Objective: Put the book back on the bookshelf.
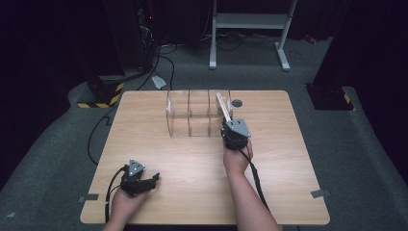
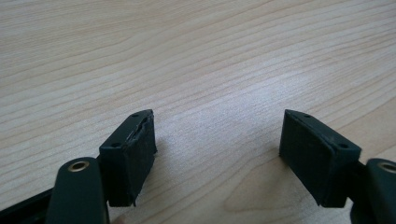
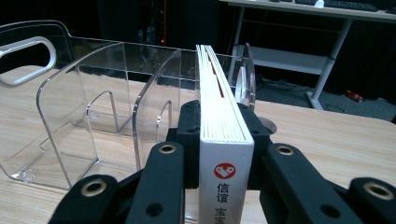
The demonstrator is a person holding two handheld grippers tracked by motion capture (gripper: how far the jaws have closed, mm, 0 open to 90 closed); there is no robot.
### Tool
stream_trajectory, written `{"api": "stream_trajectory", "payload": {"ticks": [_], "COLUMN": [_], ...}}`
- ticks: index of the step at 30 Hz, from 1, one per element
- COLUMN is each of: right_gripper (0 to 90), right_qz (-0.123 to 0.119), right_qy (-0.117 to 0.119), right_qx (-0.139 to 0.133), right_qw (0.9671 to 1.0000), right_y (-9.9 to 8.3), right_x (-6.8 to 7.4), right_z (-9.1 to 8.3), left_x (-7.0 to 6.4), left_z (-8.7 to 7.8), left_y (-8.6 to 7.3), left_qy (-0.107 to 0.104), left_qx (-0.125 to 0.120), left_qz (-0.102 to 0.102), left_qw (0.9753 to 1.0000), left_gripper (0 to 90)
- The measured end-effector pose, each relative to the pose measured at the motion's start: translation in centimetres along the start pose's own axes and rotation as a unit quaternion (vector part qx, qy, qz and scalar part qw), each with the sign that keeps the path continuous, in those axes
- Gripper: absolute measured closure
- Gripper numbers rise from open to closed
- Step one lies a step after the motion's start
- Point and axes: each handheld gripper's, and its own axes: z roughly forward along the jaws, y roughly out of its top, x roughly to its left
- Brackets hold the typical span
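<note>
A clear acrylic file holder (image 1: 192, 115) with several upright dividers stands near the table's far edge; the right gripper view looks into the file holder (image 3: 93, 116) from close by. My right gripper (image 1: 233, 131) is shut on a white book (image 3: 223, 126) held upright, spine toward the camera with a red logo and Chinese characters. In the high view the book (image 1: 223, 108) leans into the holder's rightmost slot. My left gripper (image 1: 155, 179) rests open near the table's front left, and in its own view the left gripper (image 2: 217, 144) has only bare wood between its jaws.
The wooden table (image 1: 192, 163) has a round cable hole (image 1: 236, 103) just behind the holder's right end. On the floor beyond it stand a white table frame (image 1: 250, 29), cables and dark equipment (image 1: 103, 89) marked with yellow-black tape.
</note>
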Motion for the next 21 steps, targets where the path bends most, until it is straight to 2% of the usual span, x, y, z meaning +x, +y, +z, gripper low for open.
{"api": "stream_trajectory", "payload": {"ticks": [7,21], "right_gripper": [75.3,75.3], "right_qz": [0.003,0.003], "right_qy": [-0.012,-0.021], "right_qx": [0.002,0.004], "right_qw": [0.9999,0.9998], "right_y": [0.15,0.0], "right_x": [-0.2,-0.05], "right_z": [0.46,1.01], "left_x": [-0.05,-0.08], "left_z": [-0.04,-0.12], "left_y": [-0.04,-0.11], "left_qy": [-0.001,-0.003], "left_qx": [0.0,0.001], "left_qz": [-0.001,-0.001], "left_qw": [1.0,1.0], "left_gripper": [26.9,26.8]}}
